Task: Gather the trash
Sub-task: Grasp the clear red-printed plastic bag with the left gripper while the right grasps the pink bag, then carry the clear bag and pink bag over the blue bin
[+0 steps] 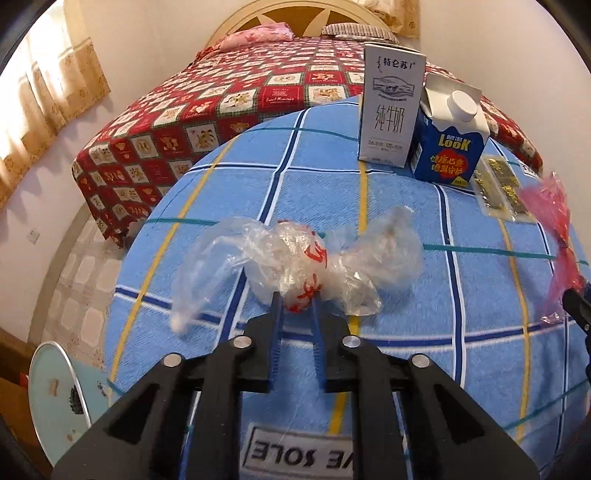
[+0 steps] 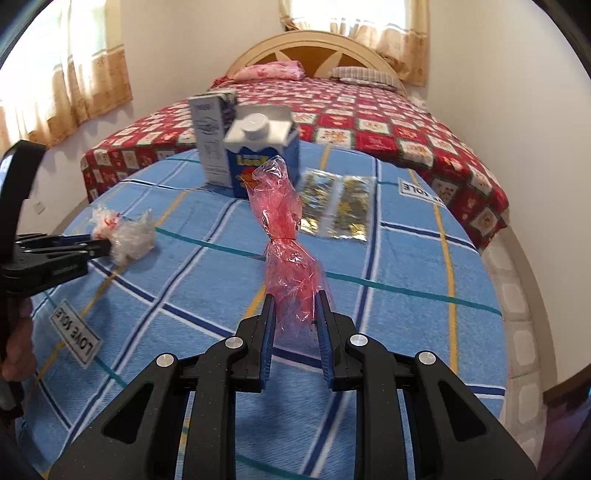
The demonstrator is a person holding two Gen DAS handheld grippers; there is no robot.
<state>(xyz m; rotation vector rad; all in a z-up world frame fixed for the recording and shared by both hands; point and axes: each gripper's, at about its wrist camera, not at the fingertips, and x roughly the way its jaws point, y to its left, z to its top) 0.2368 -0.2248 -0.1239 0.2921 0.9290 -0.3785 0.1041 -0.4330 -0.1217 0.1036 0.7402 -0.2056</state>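
The left claw (image 1: 297, 301) is nipped onto a crumpled clear bag (image 1: 295, 266) lying on the tabletop (image 1: 461, 266) at its tips. The right claw (image 2: 295, 306) clamps a red bag (image 2: 284, 236), which rises straight ahead of it.

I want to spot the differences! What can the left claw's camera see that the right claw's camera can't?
Only the left view shows a round pale plate low beside the table. Only the right view shows a hand holding the left claw, and the window above the headboard. Both show the clear bag, the pink bag, the two cartons, the gold packets, the blue cloth and the bed.
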